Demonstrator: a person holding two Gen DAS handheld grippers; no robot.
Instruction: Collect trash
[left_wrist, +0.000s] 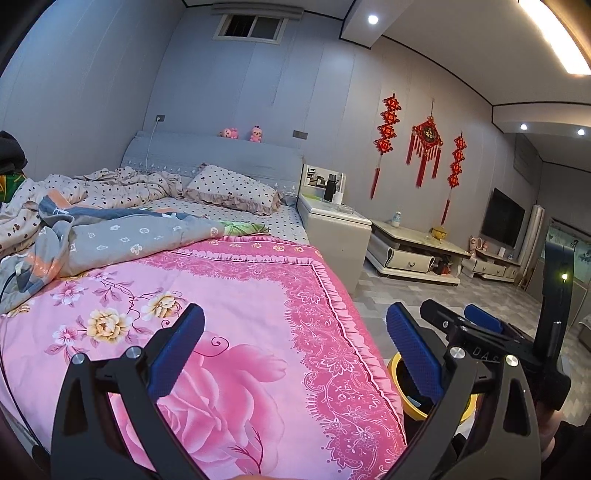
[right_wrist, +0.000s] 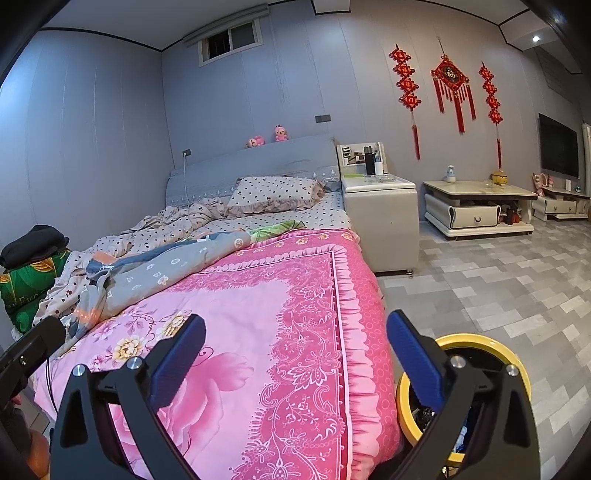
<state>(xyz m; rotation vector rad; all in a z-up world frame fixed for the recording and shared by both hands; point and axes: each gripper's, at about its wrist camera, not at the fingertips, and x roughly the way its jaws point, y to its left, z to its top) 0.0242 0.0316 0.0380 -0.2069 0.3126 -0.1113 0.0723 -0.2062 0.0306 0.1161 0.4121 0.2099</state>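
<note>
Left wrist view: my left gripper (left_wrist: 295, 354) hangs over the foot of the bed (left_wrist: 258, 295), jaws spread wide, nothing between the blue pads (left_wrist: 177, 354).
Left gripper state: open and empty; I see no scrap pinched or touching either pad.
Right gripper seen from here: it sits just beside my left one at the lower right (left_wrist: 465, 321), also over the bed's edge, pads apart.
Bin from here: yellow-rimmed bin (left_wrist: 397, 373) stands on the floor against the bed's corner, mostly hidden behind my right-hand finger.
Right wrist view: my right gripper (right_wrist: 295, 350) points across the pink floral quilt (right_wrist: 258, 314), jaws wide, nothing held.
Bin from here: the yellow-rimmed bin (right_wrist: 480, 341) is plainer, close under the right finger; dark contents show inside, too cramped to name.
Trash left: I find no obvious loose litter on the quilt; the grey blanket (right_wrist: 166, 269) and dotted bedding could hide some, I cannot tell.
Step in hand, my judgement: both grippers look freed over or near the bin, so the next job is finding another piece.
How I do it well: I sweep the view slowly along the bed and the floor (right_wrist: 498, 288), keep jaws wide until a piece sits squarely between the pads, and pinch only the scrap, not the quilt fabric.
Risk: the frilled quilt edge hangs beside the bin and could snag.
</note>
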